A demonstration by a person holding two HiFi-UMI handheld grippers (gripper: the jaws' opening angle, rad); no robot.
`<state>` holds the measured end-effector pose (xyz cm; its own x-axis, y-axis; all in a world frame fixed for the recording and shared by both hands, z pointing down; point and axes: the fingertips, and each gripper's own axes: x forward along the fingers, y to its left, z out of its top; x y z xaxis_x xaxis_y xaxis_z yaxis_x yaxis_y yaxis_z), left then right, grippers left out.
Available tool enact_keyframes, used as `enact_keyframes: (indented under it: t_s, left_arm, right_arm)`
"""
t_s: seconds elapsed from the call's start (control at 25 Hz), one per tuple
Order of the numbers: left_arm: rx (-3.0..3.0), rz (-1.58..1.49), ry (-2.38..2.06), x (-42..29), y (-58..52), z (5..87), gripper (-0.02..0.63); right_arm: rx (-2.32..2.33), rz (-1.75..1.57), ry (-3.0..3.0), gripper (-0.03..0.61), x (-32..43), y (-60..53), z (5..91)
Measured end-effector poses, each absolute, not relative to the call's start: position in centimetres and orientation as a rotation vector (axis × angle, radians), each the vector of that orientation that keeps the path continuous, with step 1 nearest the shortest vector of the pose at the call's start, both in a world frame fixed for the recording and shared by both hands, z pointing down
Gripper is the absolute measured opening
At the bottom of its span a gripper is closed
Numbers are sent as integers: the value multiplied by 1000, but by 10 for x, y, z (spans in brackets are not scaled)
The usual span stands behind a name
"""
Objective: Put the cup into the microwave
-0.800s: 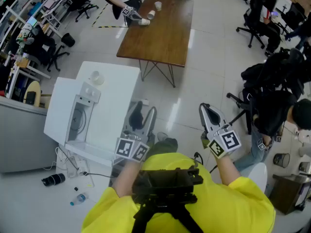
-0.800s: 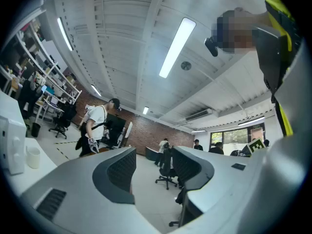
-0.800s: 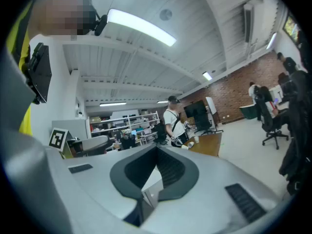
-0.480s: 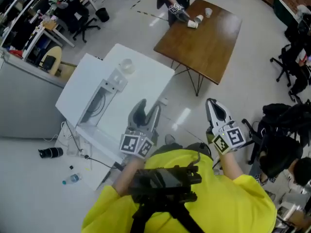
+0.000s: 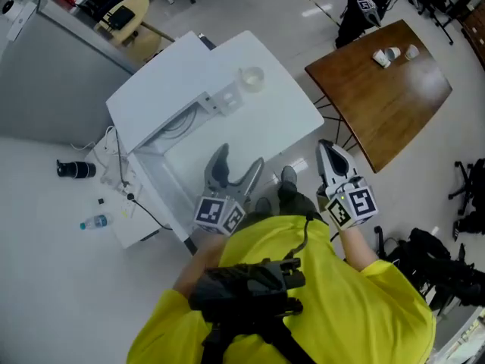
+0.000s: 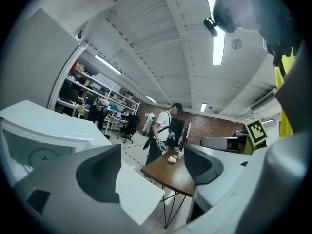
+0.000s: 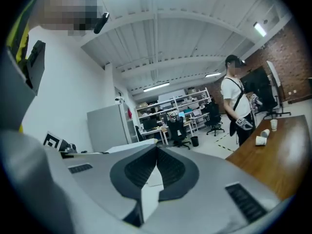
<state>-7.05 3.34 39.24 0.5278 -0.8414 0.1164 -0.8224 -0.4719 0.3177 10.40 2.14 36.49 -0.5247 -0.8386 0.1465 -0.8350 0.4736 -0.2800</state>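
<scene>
Cup standing on the white bench at upper centre of the head view, with left hand-held gripper hovering empty, jaws apart, and right hand-held gripper pressing jaws together, both lower centre.

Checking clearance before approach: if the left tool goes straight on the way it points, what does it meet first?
Likely the corner of the white flat-topped unit, seen low between the open jaws of the left tool. If it passes above that, the brown wooden table is next. Depth is unclear.
</scene>
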Motion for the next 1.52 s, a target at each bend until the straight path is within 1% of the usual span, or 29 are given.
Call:
enact_keyframes:
  t_s: [0.04, 0.08, 0.12, 0.24, 0.48, 0.68, 0.8, 0.96, 1.08, 1.28, 1.36, 1.4, 1.52]
  left_arm:
    - [2432, -81, -1393, -68, 23, 399, 390]
    - [2421, -71, -1406, -64, 11, 409, 416]
    - [2401, -53, -1418, -60, -2, 423, 459]
    - [2337, 14, -1446, -42, -40, 472, 486]
    - [2247, 68, -1570, -19, -142, 552, 485]
    - [2097, 133, -1706, -25, -212, 635, 485]
    - [2054, 158, -1783, -29, -244, 669, 477]
    - [2048, 172, -1868, -33, -277, 688, 472]
    - [2023, 167, -1921, -37, -297, 696, 508]
    - [1986, 161, -1978, -53, -326, 703, 515]
    - [1988, 195, -1989, -53, -329, 705, 486]
    - [1994, 213, -1991, -52, -330, 706, 460]
    - [2010, 235, -1982, -51, -330, 704, 456]
  right_arm:
    - [-1486, -498, 2716, 5, 100, 6, 371]
    - [-1447, -499, 2749, 6, 96, -8, 377]
    - [-1410, -503, 2785, 19, 94, -21, 384]
    - [-1338, -546, 2857, 28, 96, -55, 402]
    - [-1351, -696, 2917, 28, 125, -115, 447]
    - [-1327, -801, 2968, 28, 138, -143, 497]
    - [-1327, -851, 2994, 28, 142, -149, 524]
    - [-1321, -911, 2999, 28, 142, -150, 543]
    - [-1293, -944, 3013, 28, 139, -146, 551]
    - [-1259, -990, 3017, 28, 134, -139, 556]
    - [-1250, -1010, 3017, 28, 133, -136, 558]
    - [-1244, -1017, 3021, 28, 132, -136, 559]
    - [-1232, -1029, 3027, 28, 130, -137, 561]
